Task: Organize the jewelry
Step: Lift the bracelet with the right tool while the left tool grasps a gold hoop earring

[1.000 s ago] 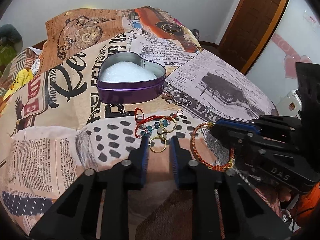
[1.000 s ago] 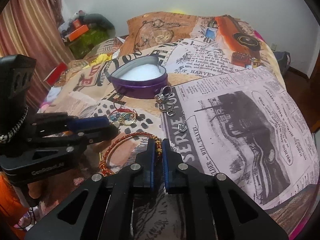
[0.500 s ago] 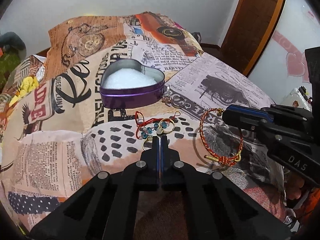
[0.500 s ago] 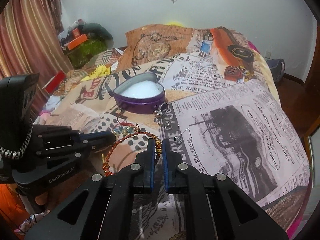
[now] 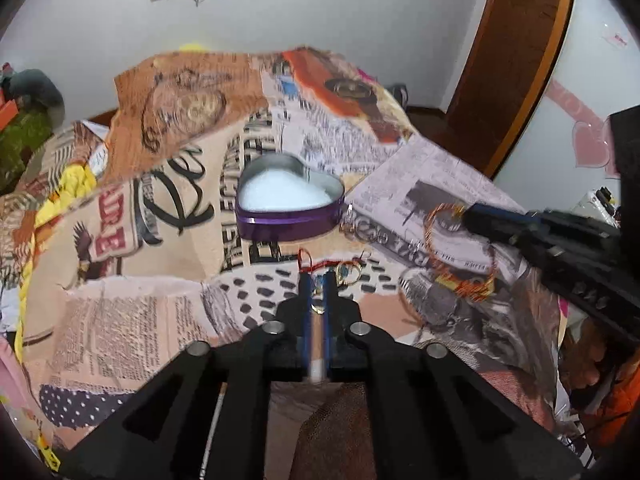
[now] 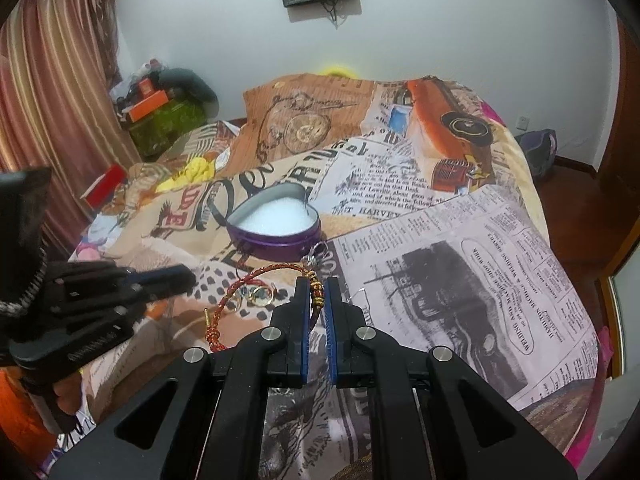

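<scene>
My left gripper [image 5: 318,282] has a small gold ring [image 5: 319,307] between its blue pads, lifted off the bedspread; its jaws are opening slightly. In the right wrist view this left gripper [image 6: 186,276] comes in from the left. My right gripper [image 6: 318,294] is shut on a red-and-gold braided bracelet [image 6: 256,276], which hangs to the left of its tips. The left wrist view shows the right gripper [image 5: 466,213] and the dangling bracelet [image 5: 460,258]. A purple heart-shaped tin [image 5: 288,229] [image 6: 272,246] with white padding lies open farther back.
A red cord with blue beads [image 5: 310,262] and gold rings [image 6: 260,296] lie on the newspaper-print bedspread [image 6: 460,264]. Silver rings [image 6: 316,254] sit beside the tin. A curtain and clutter [image 6: 160,120] are on the left, a wooden door [image 5: 508,60] on the right.
The left jaws closed around the gold ring and rose with it. The right gripper lifted with the braided bracelet, which now hangs off the bedspread.
</scene>
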### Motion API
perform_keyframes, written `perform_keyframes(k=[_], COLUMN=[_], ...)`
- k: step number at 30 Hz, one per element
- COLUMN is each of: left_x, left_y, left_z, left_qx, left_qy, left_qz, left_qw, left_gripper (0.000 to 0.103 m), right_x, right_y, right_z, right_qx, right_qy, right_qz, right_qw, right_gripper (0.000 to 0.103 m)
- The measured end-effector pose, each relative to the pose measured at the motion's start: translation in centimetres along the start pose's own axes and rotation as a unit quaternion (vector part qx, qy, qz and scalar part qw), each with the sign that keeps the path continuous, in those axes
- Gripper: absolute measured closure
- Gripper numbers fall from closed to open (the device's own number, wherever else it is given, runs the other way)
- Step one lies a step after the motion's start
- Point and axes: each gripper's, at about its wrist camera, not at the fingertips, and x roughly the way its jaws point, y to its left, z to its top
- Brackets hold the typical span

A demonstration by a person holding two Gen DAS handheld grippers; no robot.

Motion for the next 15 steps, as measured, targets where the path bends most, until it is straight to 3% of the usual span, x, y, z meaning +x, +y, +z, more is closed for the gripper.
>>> perform_keyframes(k=[3,9,15], left_x=[1.6,3.6,4.3], left_y=[0.2,-0.1,0.2], left_z=[-0.3,-0.9,-0.8], left_qx=[-0.009,0.001,-0.004], left_qy=[0.027,0.055,0.050], left_qz=[-0.008,-0.003,-0.011], left_qw=[0.9995,0.9985,0.9987], left_gripper=[0.084,0.083,0.082], right_x=[-0.2,0.2,0.4], right_y=[-0.1,-0.4,-0.5], right_z=[0.0,0.0,0.2], right_qx=[0.003,0.004,0.006], right_qy=[-0.002,0.003,0.003], right_qz=[0.000,-0.002,-0.002], right_qw=[1.000,1.000,1.000], right_gripper=[0.097,0.097,0.097])
